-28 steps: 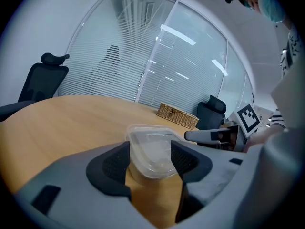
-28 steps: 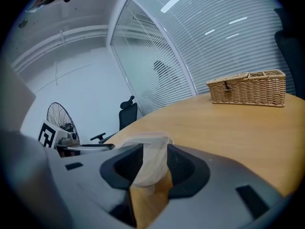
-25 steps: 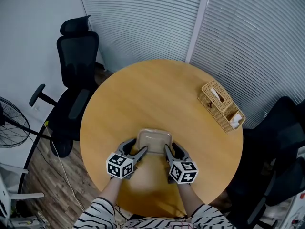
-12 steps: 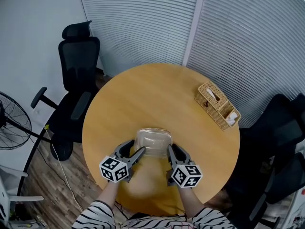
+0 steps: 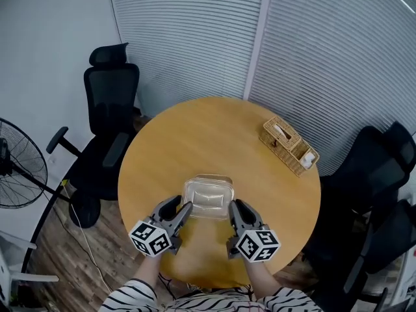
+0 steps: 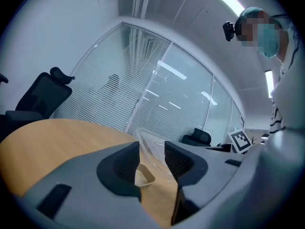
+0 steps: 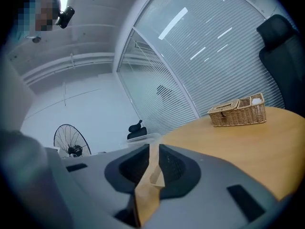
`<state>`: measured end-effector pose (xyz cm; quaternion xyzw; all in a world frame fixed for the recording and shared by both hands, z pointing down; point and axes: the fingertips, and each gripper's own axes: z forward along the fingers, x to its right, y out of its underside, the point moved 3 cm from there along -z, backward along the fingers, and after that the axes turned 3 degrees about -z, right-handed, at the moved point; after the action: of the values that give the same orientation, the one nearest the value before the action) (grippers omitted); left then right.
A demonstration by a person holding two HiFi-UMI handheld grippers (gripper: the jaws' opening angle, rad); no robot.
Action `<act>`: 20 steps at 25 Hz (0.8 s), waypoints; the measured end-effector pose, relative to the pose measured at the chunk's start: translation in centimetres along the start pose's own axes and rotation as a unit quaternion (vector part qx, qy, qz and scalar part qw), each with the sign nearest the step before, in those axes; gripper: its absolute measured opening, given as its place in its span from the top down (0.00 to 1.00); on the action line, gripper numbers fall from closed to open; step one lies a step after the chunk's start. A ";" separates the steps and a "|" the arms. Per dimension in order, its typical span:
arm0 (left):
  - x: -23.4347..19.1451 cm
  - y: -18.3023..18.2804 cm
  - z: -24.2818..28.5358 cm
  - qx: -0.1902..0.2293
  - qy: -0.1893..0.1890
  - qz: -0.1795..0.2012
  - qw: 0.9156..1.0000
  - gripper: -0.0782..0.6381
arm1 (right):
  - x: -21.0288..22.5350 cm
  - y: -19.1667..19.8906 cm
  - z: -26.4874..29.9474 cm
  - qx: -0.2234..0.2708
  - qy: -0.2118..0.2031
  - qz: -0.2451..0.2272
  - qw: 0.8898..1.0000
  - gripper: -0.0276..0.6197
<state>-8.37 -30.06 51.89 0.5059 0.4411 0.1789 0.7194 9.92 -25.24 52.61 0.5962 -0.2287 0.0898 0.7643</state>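
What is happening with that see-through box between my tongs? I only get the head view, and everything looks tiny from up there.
Observer: In the left gripper view, the left tongs are pinched on the thin rim of the clear container.
Operator: What about the other side?
Observer: The right gripper view shows the right tongs almost closed, with only a sliver of the container's edge between them.
Operator: Is anything inside it?
Observer: The left gripper view looks straight through its wall to the blinds, and nothing shows inside.
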 end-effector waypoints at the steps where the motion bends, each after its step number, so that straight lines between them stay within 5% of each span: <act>1: 0.4 -0.4 -0.6 0.006 0.001 0.003 1.000 0.65 | -0.5 -0.2 -0.6 0.005 0.002 -0.001 1.000 0.85; 9: 3.3 -2.1 -5.0 0.021 0.008 0.031 0.999 0.75 | -4.1 -1.5 -4.9 0.041 0.008 -0.006 0.999 0.88; 20: 6.9 -2.0 -12.3 0.044 0.021 0.029 0.998 0.77 | -9.2 0.4 -10.6 0.054 0.014 -0.016 0.998 0.89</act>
<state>-14.99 -18.99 45.77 0.5460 0.4485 0.1910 0.6813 4.27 -13.85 46.82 0.6386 -0.2034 0.0984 0.7356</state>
